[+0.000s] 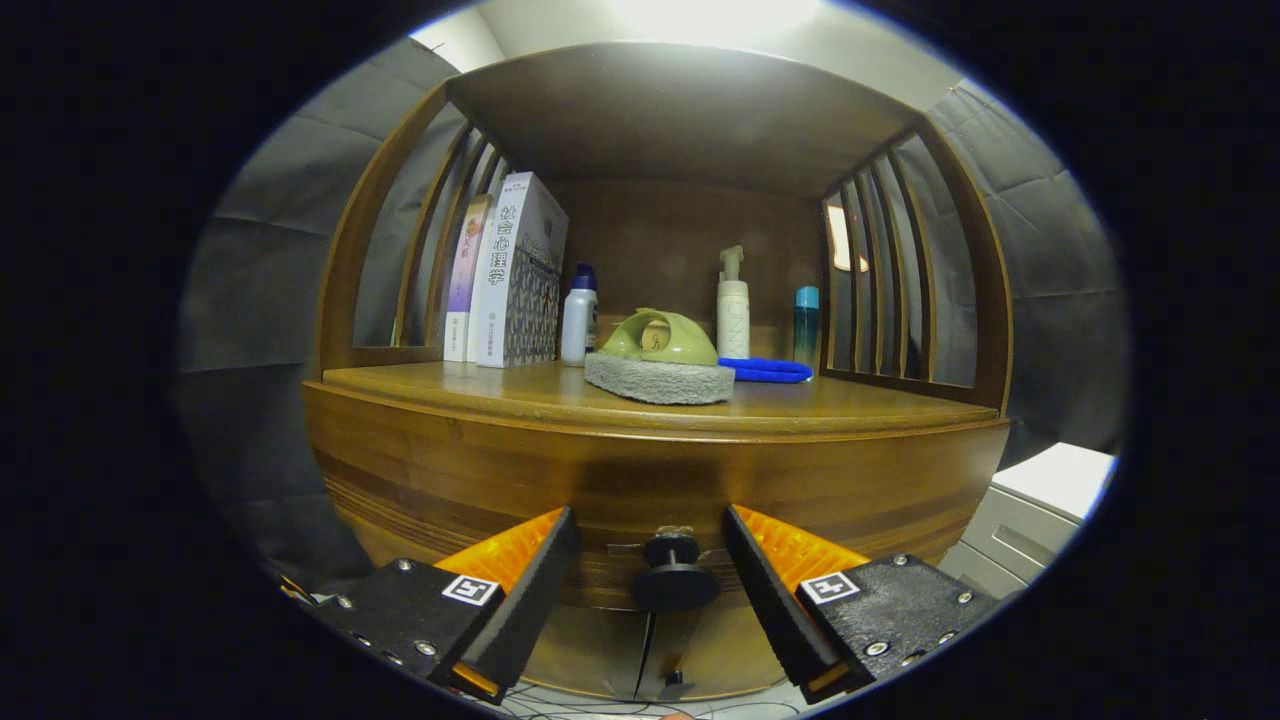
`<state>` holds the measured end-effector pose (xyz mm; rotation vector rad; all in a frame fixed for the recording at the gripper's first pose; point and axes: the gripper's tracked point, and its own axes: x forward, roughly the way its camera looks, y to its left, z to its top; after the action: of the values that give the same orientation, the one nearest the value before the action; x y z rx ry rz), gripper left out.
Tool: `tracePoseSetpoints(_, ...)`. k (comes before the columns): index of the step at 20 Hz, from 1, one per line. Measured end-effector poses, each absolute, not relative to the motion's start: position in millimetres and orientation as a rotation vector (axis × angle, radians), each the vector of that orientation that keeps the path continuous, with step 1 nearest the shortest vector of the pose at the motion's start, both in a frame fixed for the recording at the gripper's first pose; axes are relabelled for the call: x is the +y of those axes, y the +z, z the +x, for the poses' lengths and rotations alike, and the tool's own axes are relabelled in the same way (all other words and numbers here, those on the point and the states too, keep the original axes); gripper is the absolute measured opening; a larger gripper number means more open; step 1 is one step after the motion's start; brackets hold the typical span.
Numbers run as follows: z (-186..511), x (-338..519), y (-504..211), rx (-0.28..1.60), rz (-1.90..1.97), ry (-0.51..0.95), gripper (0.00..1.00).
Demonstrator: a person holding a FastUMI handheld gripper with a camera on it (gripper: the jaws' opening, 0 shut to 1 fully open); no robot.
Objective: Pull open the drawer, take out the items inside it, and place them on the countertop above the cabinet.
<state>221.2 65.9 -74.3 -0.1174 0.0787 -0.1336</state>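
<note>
The gripper [650,560] is held wide open before the wooden cabinet, with the black drawer knob [672,578] seen between its two fingers [530,580] and touched by neither. Nothing is held. The drawer front [660,480] appears to be closed, so the items inside it are hidden and cannot be named.

The step in hand is judged to be the grasp of the knob ahead of the pull. It would be done well if the gripper were kept centred on the knob, so that both pads meet it together, and if it were closed behind the flared head, on the narrower neck, where a pull is less likely to slip off. The pull should then be made straight out, square to the drawer front; a sideways drag could jam the drawer or twist the knob out of the pads.

On the bench [420,385] above the drawer stand two books [505,280], a white bottle with a blue cap [579,315], a green-handled scrubbing pad [660,370], a pump bottle [732,310], a folded blue cloth [765,370] and a teal bottle [806,320]. Bare wood is left at the front edge, where the drawer's items could later be set down.
</note>
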Motion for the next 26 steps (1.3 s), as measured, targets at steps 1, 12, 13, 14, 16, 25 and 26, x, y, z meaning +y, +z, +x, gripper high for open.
tracePoseSetpoints(1, 221, 66, -74, 0.081, -0.125, -0.138, 0.94)
tracePoseSetpoints(12, 156, 59, -43, 0.043, -0.134, -0.064, 0.95)
tracePoseSetpoints(13, 145, 54, -35, 0.038, -0.133, -0.063, 0.95)
tracePoseSetpoints(14, 135, 53, -26, 0.023, -0.133, -0.057, 0.95)
tracePoseSetpoints(16, 118, 50, -12, 0.011, -0.129, -0.049, 0.95)
tracePoseSetpoints(25, 65, 33, 23, 0.000, -0.056, -0.063, 0.95)
tracePoseSetpoints(26, 62, 32, 24, -0.002, -0.063, -0.062, 0.95)
